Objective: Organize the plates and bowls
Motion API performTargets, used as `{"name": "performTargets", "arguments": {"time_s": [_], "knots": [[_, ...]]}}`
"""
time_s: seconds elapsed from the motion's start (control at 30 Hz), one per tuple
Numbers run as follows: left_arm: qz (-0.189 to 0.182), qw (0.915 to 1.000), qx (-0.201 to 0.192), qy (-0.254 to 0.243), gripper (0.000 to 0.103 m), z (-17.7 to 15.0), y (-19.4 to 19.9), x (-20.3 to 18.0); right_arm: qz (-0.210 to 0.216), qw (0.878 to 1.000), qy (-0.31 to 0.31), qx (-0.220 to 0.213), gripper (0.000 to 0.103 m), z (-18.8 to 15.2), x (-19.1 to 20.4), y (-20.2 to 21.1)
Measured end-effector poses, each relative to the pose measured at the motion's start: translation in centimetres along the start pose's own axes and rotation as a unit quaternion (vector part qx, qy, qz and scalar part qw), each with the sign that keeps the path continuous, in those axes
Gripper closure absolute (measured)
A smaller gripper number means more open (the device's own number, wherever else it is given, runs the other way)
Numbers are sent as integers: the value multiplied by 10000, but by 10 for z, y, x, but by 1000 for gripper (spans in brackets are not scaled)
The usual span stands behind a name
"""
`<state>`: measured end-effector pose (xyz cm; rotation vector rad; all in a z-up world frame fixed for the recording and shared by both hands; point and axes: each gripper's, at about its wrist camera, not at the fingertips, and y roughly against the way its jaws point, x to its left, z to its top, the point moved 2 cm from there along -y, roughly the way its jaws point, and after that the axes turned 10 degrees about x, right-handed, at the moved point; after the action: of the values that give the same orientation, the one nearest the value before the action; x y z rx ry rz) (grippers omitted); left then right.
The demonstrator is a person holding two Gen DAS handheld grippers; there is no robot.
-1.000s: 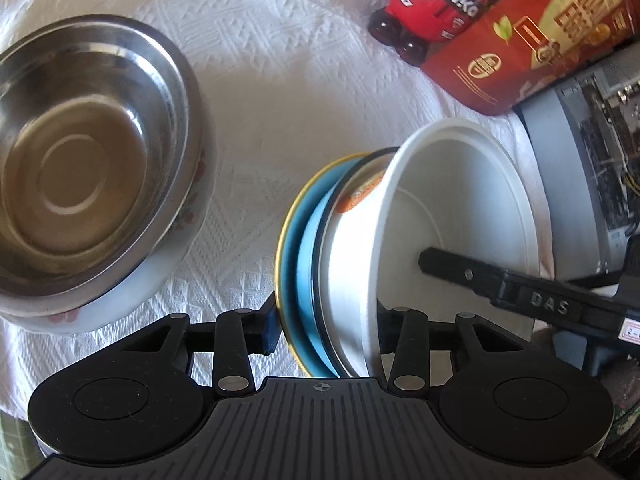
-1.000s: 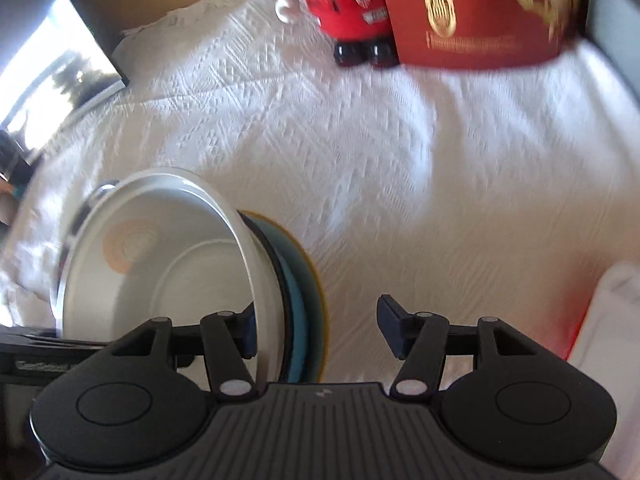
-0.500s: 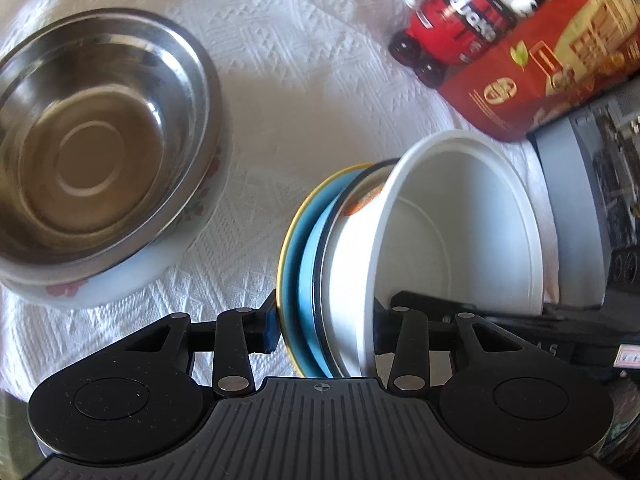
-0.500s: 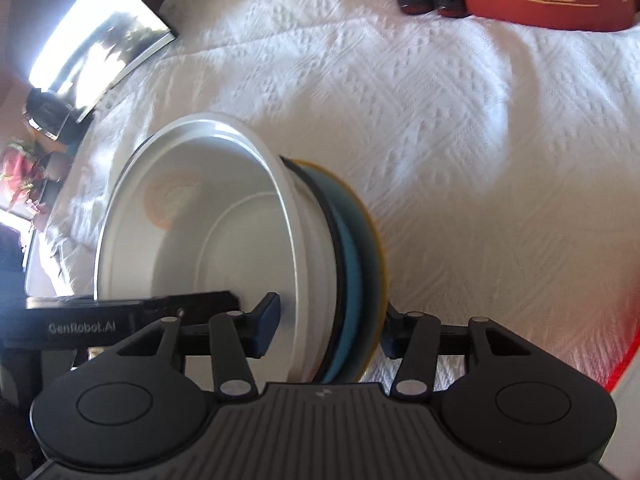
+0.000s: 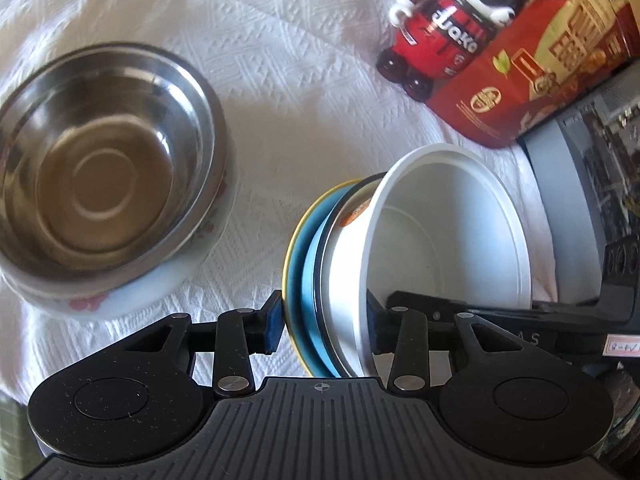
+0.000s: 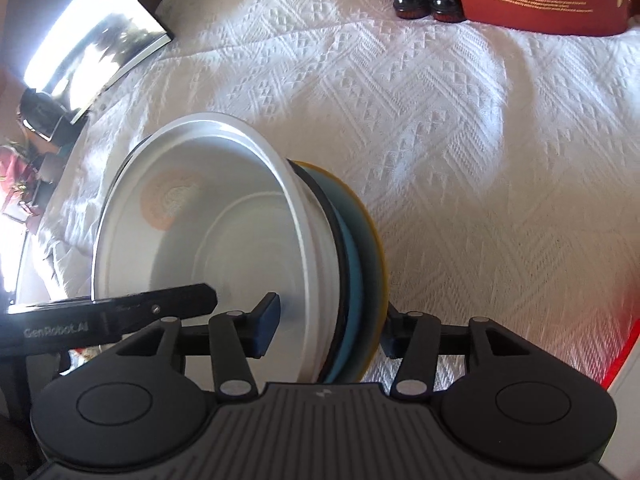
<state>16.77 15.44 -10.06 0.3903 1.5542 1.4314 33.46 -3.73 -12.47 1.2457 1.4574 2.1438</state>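
Note:
A stack of a white bowl (image 5: 452, 236) nested in a blue bowl (image 5: 310, 280) with a yellow-rimmed plate behind it is held on edge above the white cloth. My left gripper (image 5: 324, 326) is shut on the stack's rim, one finger outside, one inside the white bowl. My right gripper (image 6: 326, 330) straddles the same stack (image 6: 224, 236) from the other side, its inner pad apart from the bowl wall. A steel bowl (image 5: 100, 160) sits in a flowered white plate (image 5: 132, 300) at left.
A red and black toy figure (image 5: 448, 32) and a red box (image 5: 548, 60) stand at the back. A grey machine (image 5: 584, 184) is at the right. A dark screen (image 6: 88, 40) lies at the far left of the right wrist view.
My right gripper has moved in around the stack's rim. The stack and both grippers have shifted toward the steel bowl, which sits lower and closer in the left wrist view.

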Motion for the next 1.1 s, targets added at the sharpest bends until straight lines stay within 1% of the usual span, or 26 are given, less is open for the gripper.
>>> {"name": "performTargets", "arguments": {"time_s": [0.1, 0.2, 0.3, 0.43, 0.5, 0.6, 0.8, 0.97, 1.1], "knots": [[163, 9995, 84, -257, 60, 4, -1, -4, -25, 9998, -190, -38, 49, 1, 2, -1], [194, 9990, 125, -380, 60, 5, 0, -3, -63, 9991, -413, -38, 49, 1, 4, -1], [206, 9988, 108, -423, 60, 6, 3, 3, -118, 9987, -503, -51, 49, -1, 10, -4], [320, 9983, 50, -488, 59, 10, 9, 11, -65, 9981, -614, -2, 49, -2, 20, -10], [318, 9983, 58, -479, 59, 12, 10, 16, -37, 9981, -619, 9, 49, -1, 26, -13], [283, 9982, 111, -525, 59, 13, 10, 19, -126, 9985, -533, -10, 49, -1, 33, -15], [264, 9975, 159, -633, 59, 12, 10, 17, -131, 9983, -568, -21, 49, -1, 30, -16], [353, 9969, 137, -689, 59, 10, 9, 14, -262, 9984, -482, -129, 47, -2, 36, -17], [330, 9970, 141, -686, 59, 10, 9, 15, -387, 9984, -381, -171, 46, -3, 38, -15]]}}
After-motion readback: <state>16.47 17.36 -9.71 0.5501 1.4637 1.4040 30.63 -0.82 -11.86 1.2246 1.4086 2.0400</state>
